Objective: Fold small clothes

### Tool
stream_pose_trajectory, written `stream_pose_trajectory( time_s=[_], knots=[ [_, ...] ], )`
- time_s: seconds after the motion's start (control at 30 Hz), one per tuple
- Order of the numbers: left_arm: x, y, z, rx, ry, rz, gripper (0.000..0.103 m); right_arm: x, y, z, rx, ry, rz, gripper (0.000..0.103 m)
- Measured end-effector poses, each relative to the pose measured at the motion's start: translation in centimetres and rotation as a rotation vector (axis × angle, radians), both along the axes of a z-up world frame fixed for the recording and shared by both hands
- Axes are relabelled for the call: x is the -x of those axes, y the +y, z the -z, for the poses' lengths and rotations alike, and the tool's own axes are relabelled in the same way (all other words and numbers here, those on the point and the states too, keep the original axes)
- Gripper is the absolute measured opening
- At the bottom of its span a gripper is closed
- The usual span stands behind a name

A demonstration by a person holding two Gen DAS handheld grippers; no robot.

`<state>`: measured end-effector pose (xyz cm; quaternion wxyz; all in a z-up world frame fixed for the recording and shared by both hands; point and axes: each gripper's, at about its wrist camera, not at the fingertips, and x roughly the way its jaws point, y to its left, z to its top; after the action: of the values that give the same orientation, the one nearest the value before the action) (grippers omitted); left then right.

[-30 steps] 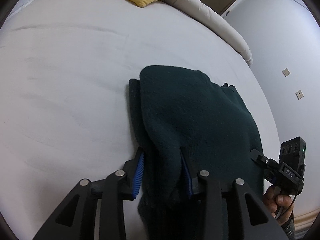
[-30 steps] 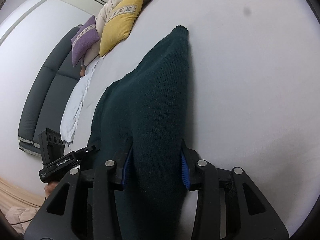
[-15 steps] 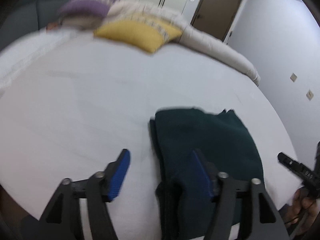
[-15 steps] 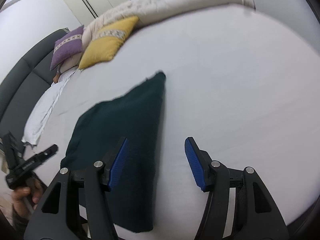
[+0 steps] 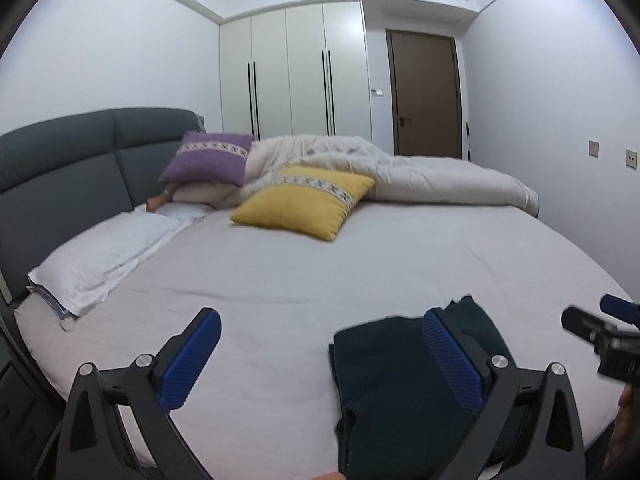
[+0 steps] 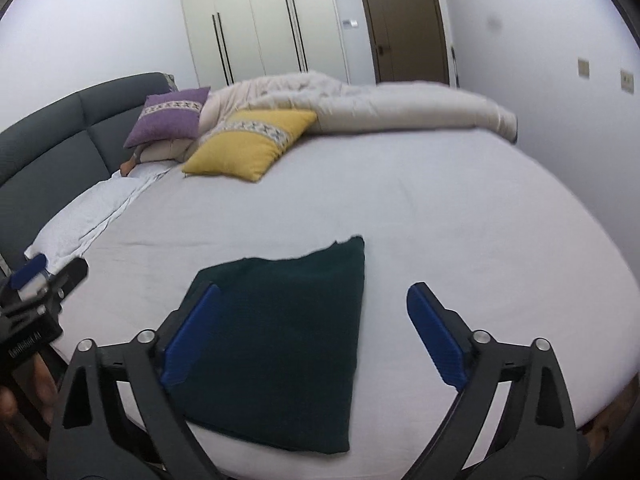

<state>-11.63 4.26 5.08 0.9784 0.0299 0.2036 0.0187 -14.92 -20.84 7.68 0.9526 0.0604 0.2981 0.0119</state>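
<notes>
A dark green knitted garment [image 6: 284, 320] lies folded flat near the front edge of the white bed sheet [image 6: 460, 232]. In the left wrist view the same garment [image 5: 392, 380] sits low and right, behind the right finger. My left gripper [image 5: 320, 356] hangs above the bed, jaws opening wide, nothing between the blue pads. My right gripper [image 6: 312, 332] is also lifted clear, jaws opening, with the garment lying on the bed below and beyond them, untouched. Each view catches the other gripper at its edge.
A yellow cushion [image 5: 304, 204], a purple cushion [image 5: 208, 158] and a rolled cream duvet [image 5: 420, 172] lie at the far side. A white pillow [image 5: 100, 252] rests by the grey headboard [image 5: 60, 164]. Wardrobe doors and a brown door stand beyond.
Both grippers let go of the green garment, spread their jaws wide and rose up and back from the bed. The garment now lies folded on the sheet.
</notes>
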Motion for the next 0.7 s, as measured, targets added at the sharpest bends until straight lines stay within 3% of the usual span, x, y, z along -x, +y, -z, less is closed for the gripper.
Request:
stream_pose_trajectory(
  time_s=[0.17, 0.27, 0.43, 0.7],
  knots=[
    [0.1, 0.1, -0.9, 0.004, 0.015, -0.021, 0.103, 2.5, 1.3, -2.6, 0.116, -0.039, 0.030, 0.101],
    [-0.4, -0.4, 0.0, -0.016, 0.075, -0.015, 0.103, 3.1, 1.1, -3.0, 0.060, 0.028, 0.012, 0.101],
    [-1.9, -0.7, 2.4, 0.000, 0.213, -0.031, 0.103, 2.6, 0.2, -1.3, 0.010, 0.123, 0.078, 0.101],
    [-2.9, -1.5, 7.4, 0.029, 0.360, -0.021, 0.103, 1.5, 0.6, 2.2, 0.017, 0.198, 0.114, 0.101]
  ],
)
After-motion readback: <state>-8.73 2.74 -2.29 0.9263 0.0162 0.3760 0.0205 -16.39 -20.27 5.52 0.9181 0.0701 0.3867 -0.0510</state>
